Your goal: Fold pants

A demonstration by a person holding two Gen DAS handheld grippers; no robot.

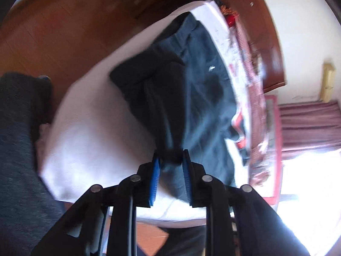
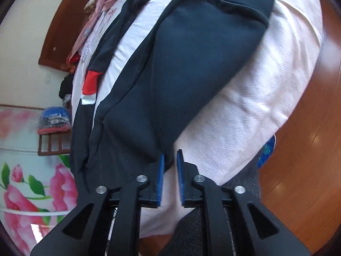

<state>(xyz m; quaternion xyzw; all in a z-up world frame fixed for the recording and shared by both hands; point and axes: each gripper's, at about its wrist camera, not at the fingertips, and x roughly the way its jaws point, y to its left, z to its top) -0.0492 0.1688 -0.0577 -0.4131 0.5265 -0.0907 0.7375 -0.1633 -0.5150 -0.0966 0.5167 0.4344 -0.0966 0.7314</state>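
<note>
- Pants, dark navy, are spread on a pale pink sheet over a bed, partly folded lengthwise, with a cuffed end lying toward the far edge.
- One corner of the cloth is pinched between the blue pads of the left gripper, its jaws closed onto a bunched wad of fabric.
- Another near edge is clamped by the right gripper, its jaws drawn narrow on a thin fold (only a little cloth seems caught, so the hold is judged slight).
- Both held corners should be lifted together and level, so that the fabric is carried over evenly and no twist is put into the fold.
- Edges are best laid onto the far edges before anything is released, and the crease pressed flat afterwards.
- A second dark garment with a red and white patch lies just beside the pants; it should not be dragged along.
- Blur in the left view suggests motion, so a slower pace is advised.
</note>
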